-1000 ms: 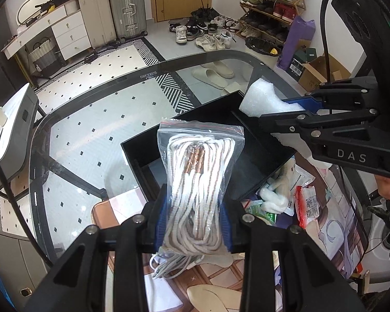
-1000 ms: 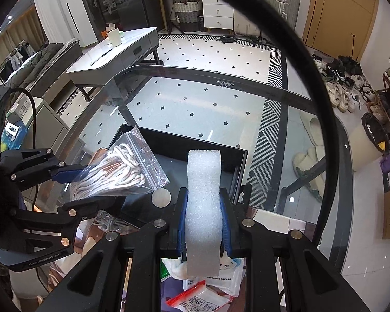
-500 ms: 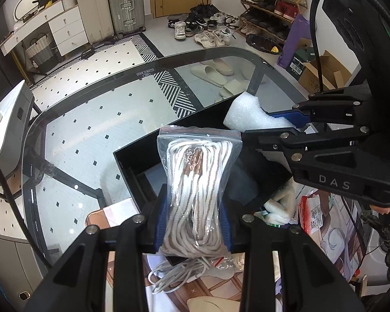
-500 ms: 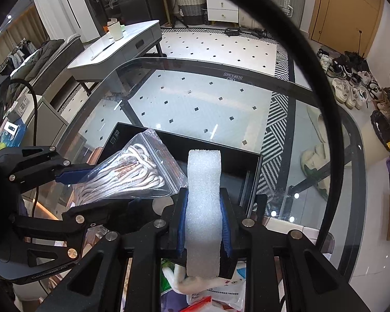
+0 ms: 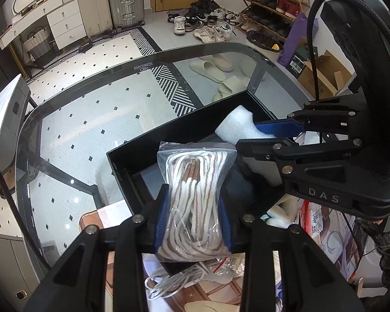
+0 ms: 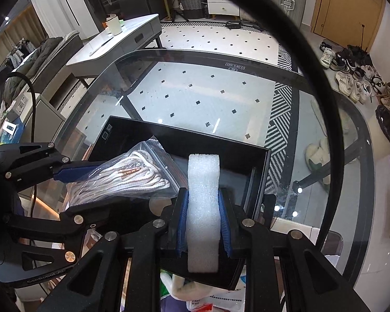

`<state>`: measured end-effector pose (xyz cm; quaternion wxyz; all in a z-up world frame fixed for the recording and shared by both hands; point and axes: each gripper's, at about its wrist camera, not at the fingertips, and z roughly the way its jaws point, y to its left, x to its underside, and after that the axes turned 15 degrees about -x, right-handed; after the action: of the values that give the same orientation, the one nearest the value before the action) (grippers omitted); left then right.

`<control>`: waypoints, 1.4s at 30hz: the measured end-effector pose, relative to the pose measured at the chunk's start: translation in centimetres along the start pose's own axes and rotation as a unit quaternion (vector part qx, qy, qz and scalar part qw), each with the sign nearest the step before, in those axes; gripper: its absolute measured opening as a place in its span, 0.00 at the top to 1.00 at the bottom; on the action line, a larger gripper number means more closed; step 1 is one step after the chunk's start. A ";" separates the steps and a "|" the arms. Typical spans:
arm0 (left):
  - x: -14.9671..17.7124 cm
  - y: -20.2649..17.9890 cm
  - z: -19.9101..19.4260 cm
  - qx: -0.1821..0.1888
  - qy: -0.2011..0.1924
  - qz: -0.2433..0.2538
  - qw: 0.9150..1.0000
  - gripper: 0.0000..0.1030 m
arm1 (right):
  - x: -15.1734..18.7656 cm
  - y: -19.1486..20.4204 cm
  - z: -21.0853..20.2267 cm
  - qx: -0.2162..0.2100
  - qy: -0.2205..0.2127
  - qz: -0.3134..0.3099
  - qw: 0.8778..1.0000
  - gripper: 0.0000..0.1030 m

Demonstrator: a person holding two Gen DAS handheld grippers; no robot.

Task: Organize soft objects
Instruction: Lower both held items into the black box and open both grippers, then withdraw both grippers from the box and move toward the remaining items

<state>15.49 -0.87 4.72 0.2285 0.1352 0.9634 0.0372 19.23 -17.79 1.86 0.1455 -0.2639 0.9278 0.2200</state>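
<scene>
Over the open black rectangular box [image 5: 132, 166] on the glass desk [image 5: 91, 119], the left gripper [image 5: 193, 215] grasps a clear bag of white cord [image 5: 195, 182], the right gripper [image 6: 202, 221] clenches a white foam strip [image 6: 202, 182], neither is dropped in yet, and loose packets remain near.

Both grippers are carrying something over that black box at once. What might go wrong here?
The left gripper pinches the bag of cord only around its middle, so the slippery plastic could slide out before it is inside the black box.

The right gripper with the foam strip hangs very close beside it, so the two may bump or snag the bag.

The box sits on a glass table; a knock might shift it.
</scene>
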 end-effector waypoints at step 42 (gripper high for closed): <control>5.0 0.8 -6.0 -0.010 -0.040 0.008 0.999 0.00 | 8.7 0.0 -8.8 0.026 -0.048 0.018 0.998 0.03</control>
<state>8.72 1.17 8.03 0.2684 0.1416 0.9519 0.0433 10.77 -25.82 6.10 0.1928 -0.2320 0.9297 0.2112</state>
